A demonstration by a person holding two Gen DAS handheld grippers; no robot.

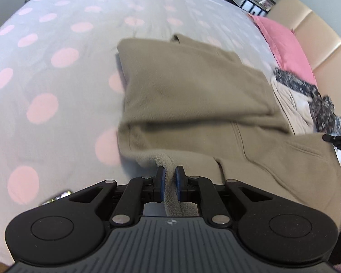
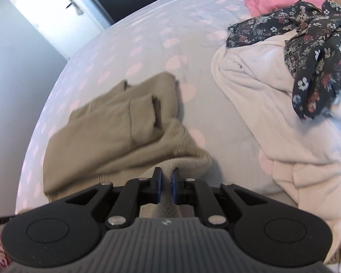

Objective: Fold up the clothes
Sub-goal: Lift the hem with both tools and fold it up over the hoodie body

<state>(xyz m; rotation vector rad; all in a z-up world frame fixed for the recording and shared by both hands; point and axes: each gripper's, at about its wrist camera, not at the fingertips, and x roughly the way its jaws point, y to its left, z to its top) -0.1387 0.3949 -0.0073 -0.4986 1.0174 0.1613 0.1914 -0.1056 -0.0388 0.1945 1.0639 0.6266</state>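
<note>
A tan fleece garment (image 1: 193,91) lies partly folded on the bed, its near edge lifted off the sheet. My left gripper (image 1: 169,173) is shut on that near edge, fleece lining showing between the blue pads. In the right wrist view the same tan garment (image 2: 116,127) stretches away to the left, and my right gripper (image 2: 165,174) is shut on another part of its near edge. The tip of the right gripper (image 1: 336,140) shows at the right border of the left wrist view.
The bed sheet (image 1: 56,79) is pale grey with pink dots. A cream fleece garment (image 2: 261,104) and a dark floral garment (image 2: 316,52) are piled at the right. A pink pillow (image 1: 284,45) lies by the beige headboard (image 1: 318,52). A white door (image 2: 47,16) stands beyond the bed.
</note>
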